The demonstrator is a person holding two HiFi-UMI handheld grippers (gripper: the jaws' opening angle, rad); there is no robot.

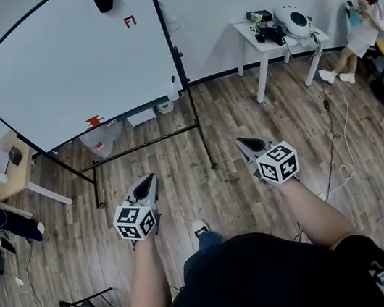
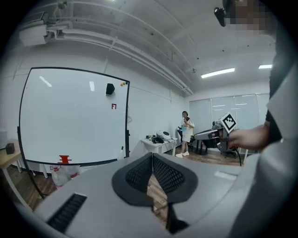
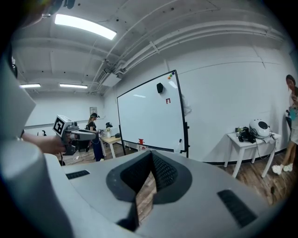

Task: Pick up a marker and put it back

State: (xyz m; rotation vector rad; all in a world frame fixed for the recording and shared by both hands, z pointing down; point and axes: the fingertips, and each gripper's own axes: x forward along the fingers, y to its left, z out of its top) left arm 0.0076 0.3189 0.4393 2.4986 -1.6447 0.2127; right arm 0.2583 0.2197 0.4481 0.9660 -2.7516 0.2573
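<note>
Wood floor (image 1: 217,130) lies open ahead, up to the whiteboard (image 1: 67,68) on its black frame, ahead-left. White counter (image 1: 260,41) sits by the wall at right, well apart from the board. Left tool (image 1: 145,188) and right tool (image 1: 250,148) are held out in front, both with jaws together and nothing between them. Marker isn't clearly made out. A small red item (image 1: 93,121) on the board's bottom rail is likely it, but it's too small to tell. Step looks like the approach, with nothing picked yet. Next move likely calls for stepping up to the rail, opening one tool and lining it on the marker. Frame foot (image 1: 212,164) juts toward the tools and a cable (image 1: 340,160) lies at right. The middle has room.
</note>
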